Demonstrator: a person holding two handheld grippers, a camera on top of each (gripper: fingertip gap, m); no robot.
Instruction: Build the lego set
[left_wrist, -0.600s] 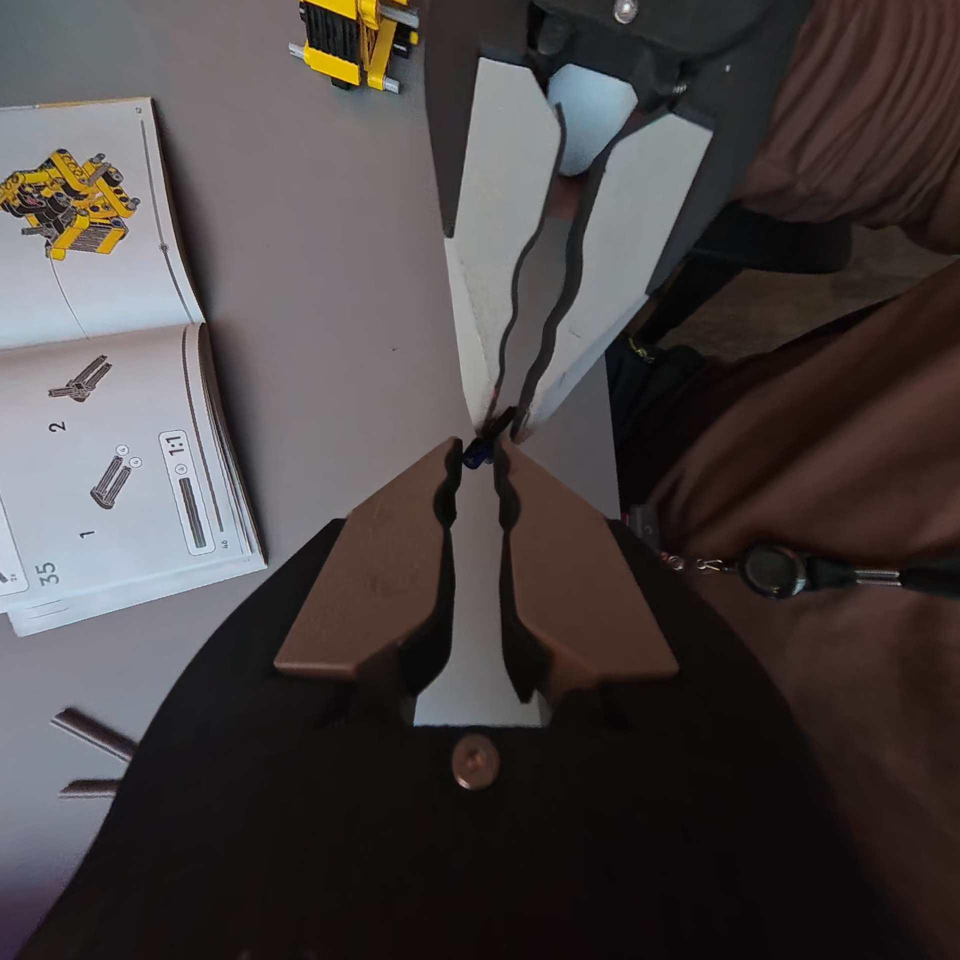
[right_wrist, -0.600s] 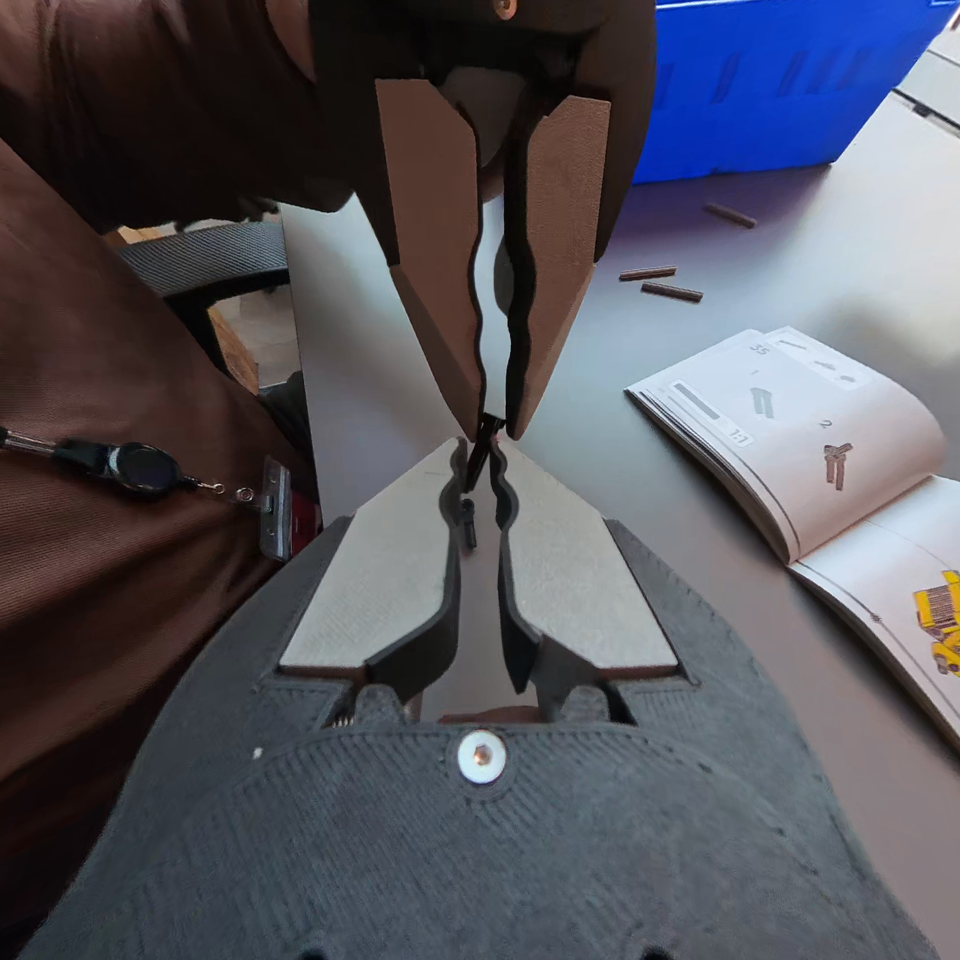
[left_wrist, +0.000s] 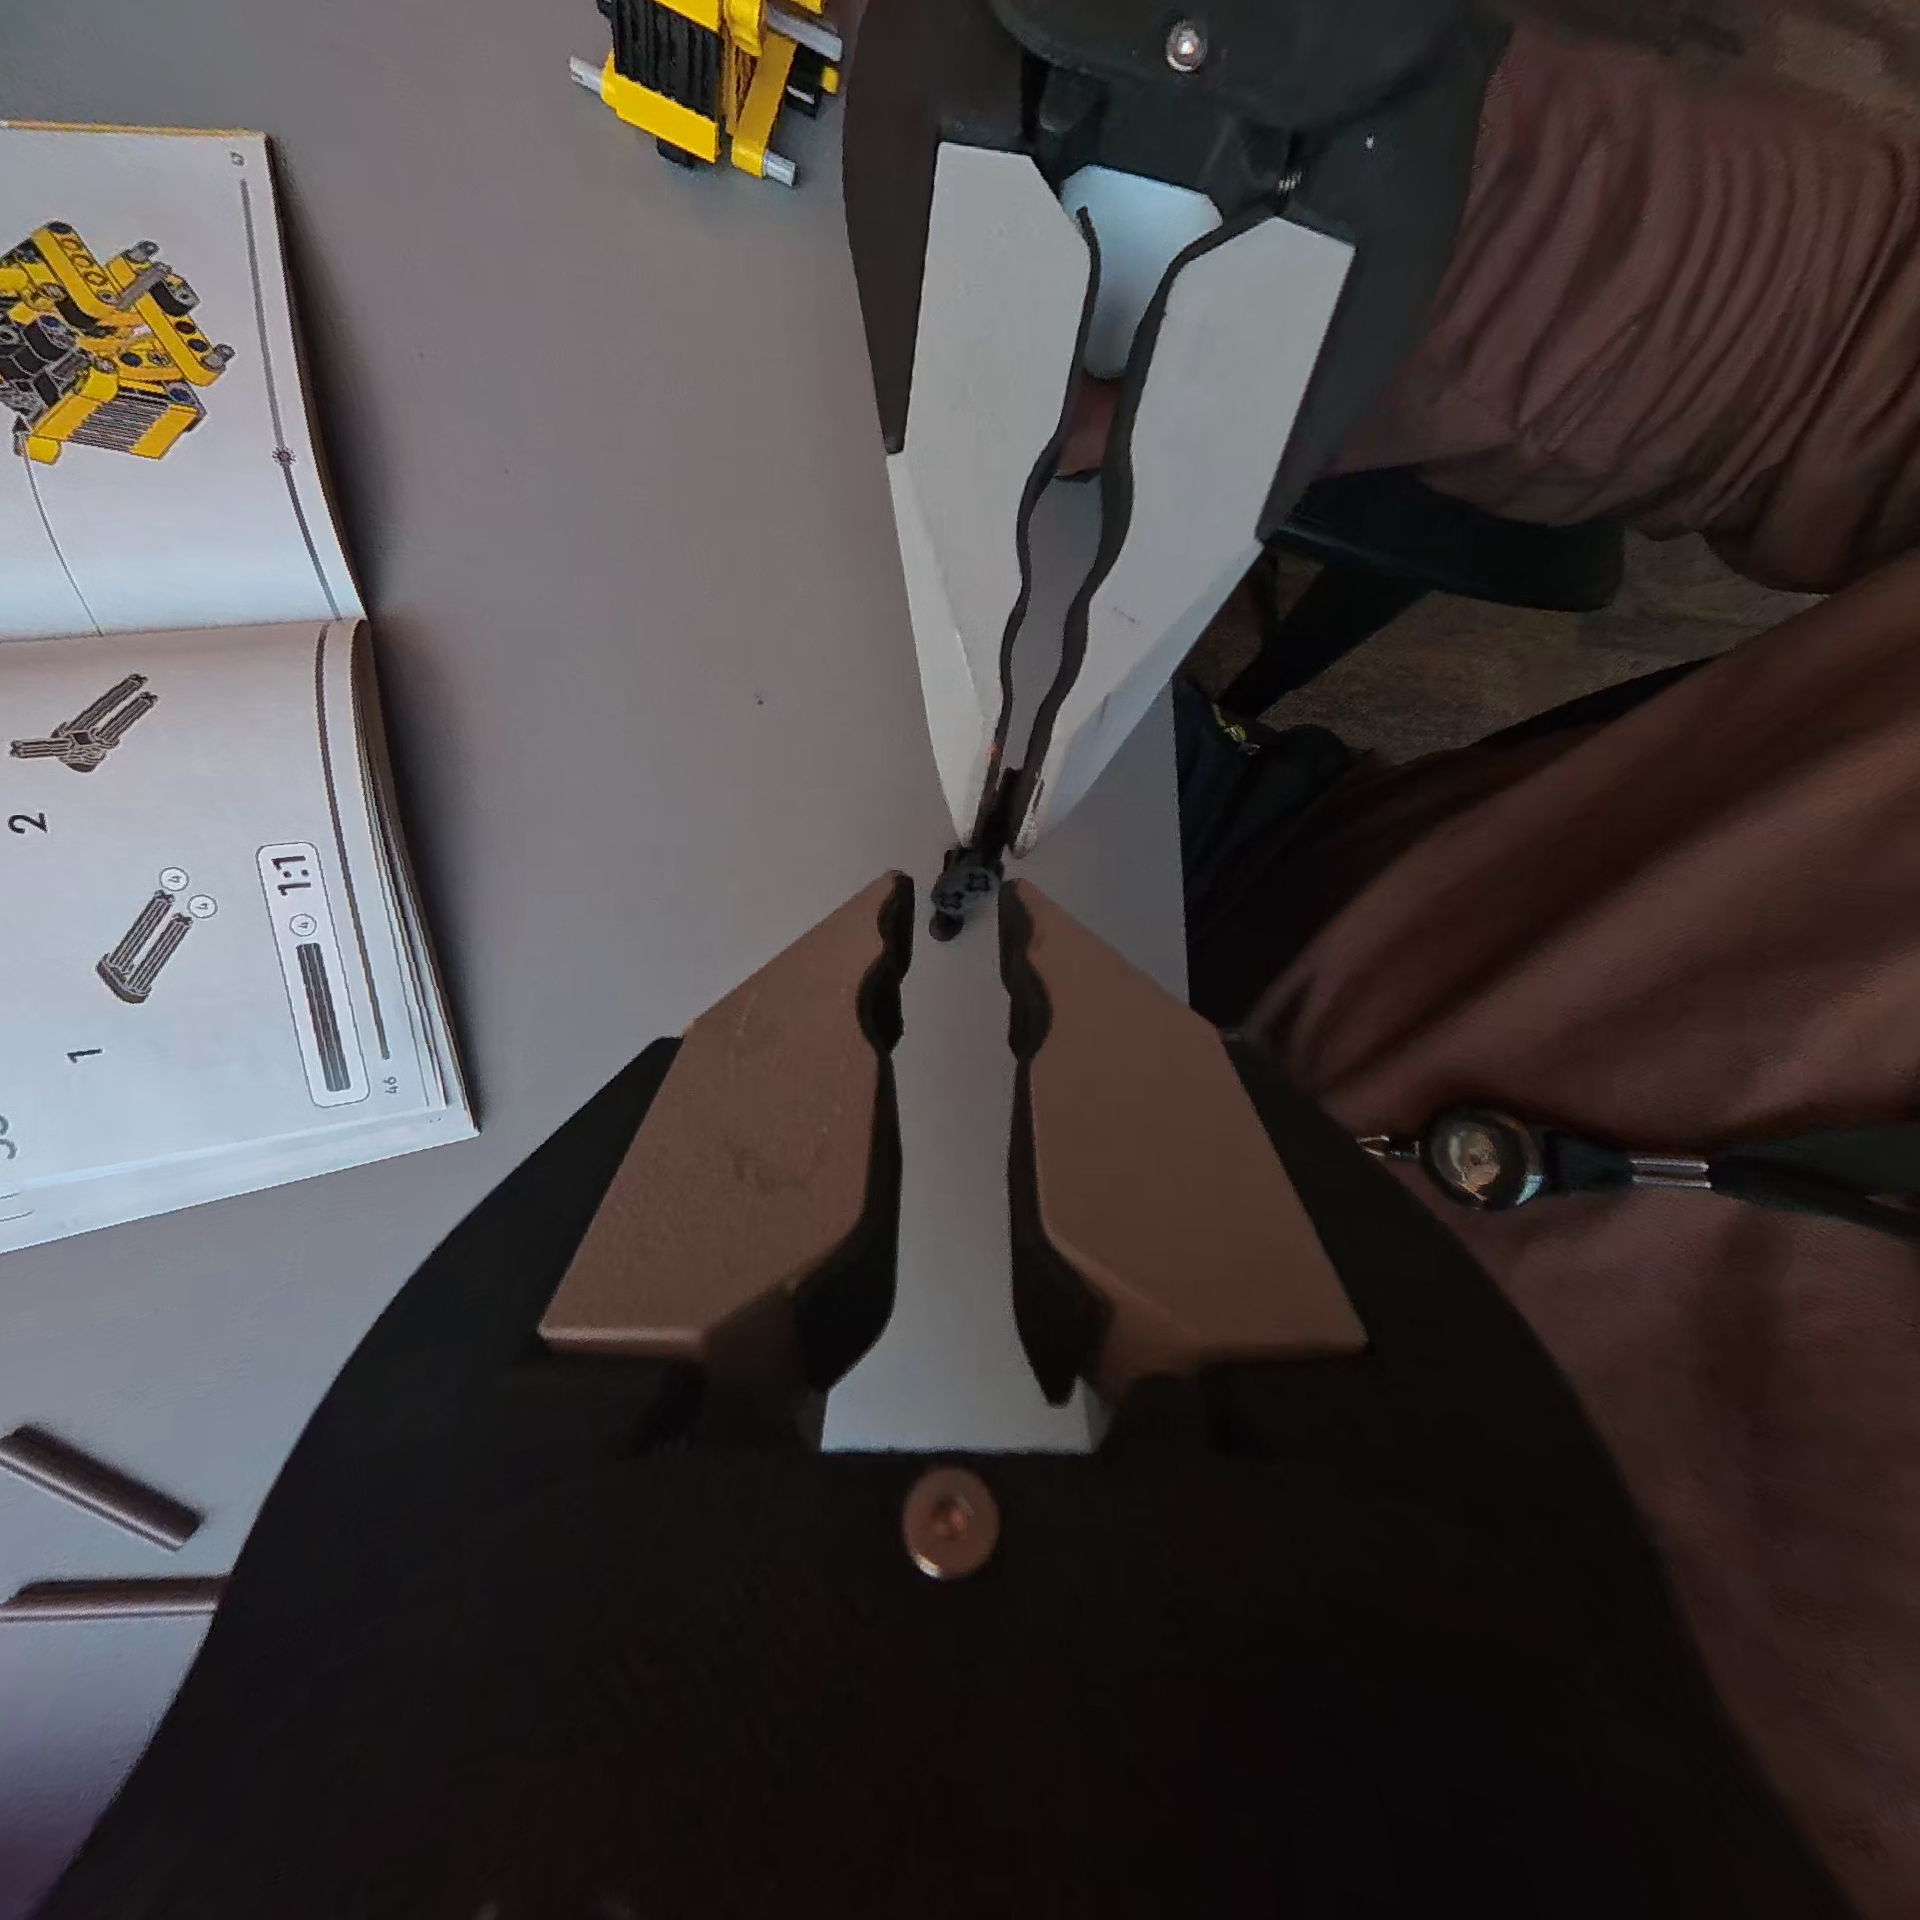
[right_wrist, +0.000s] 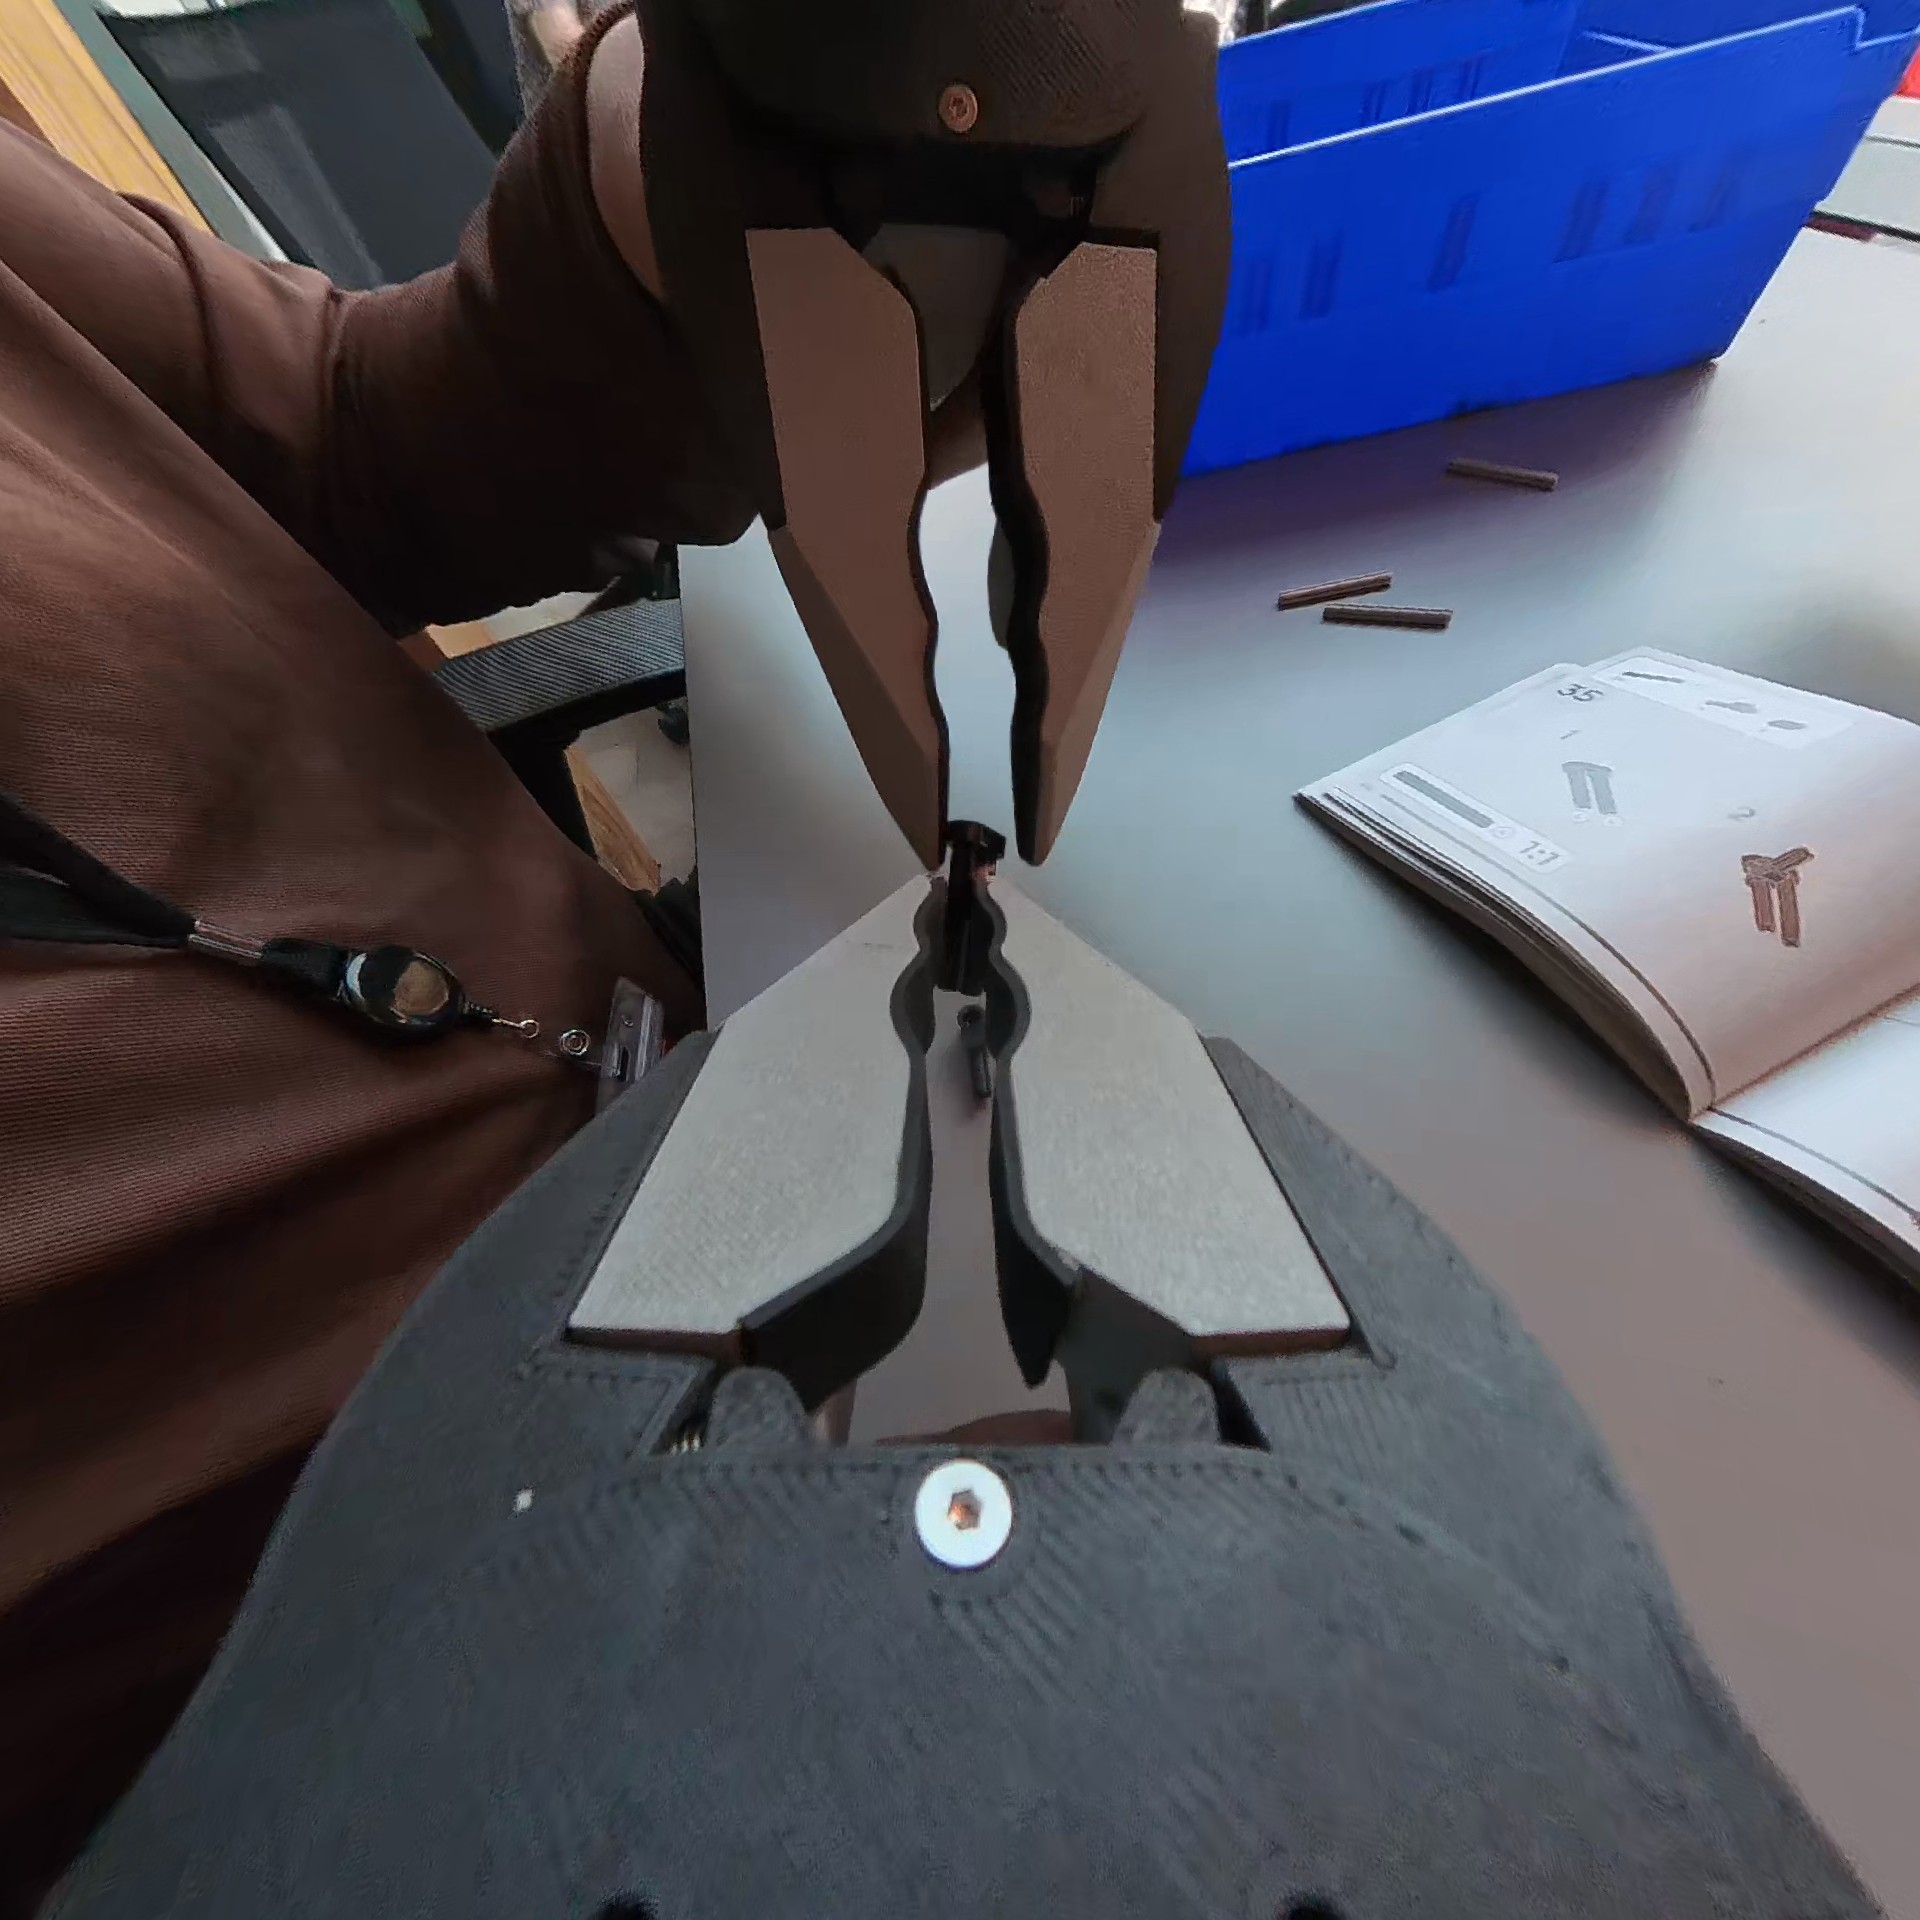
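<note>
Pinching tip to tip at the near edge of the tabletop (left_wrist: 644, 582), the right claw (right_wrist: 961, 894) is clamped tight on a small black piece (right_wrist: 966, 935), while the left claw (left_wrist: 951, 899) stands slightly parted with that piece's connector end (left_wrist: 964, 891) just at its tips, not gripped. To do this well, I'd say line up the two claws dead straight, close the left one gently and push along the axis without twisting. Farther out lie the open booklet (left_wrist: 187, 831), loose axles (right_wrist: 1351, 603) and the yellow model (left_wrist: 707, 83).
</note>
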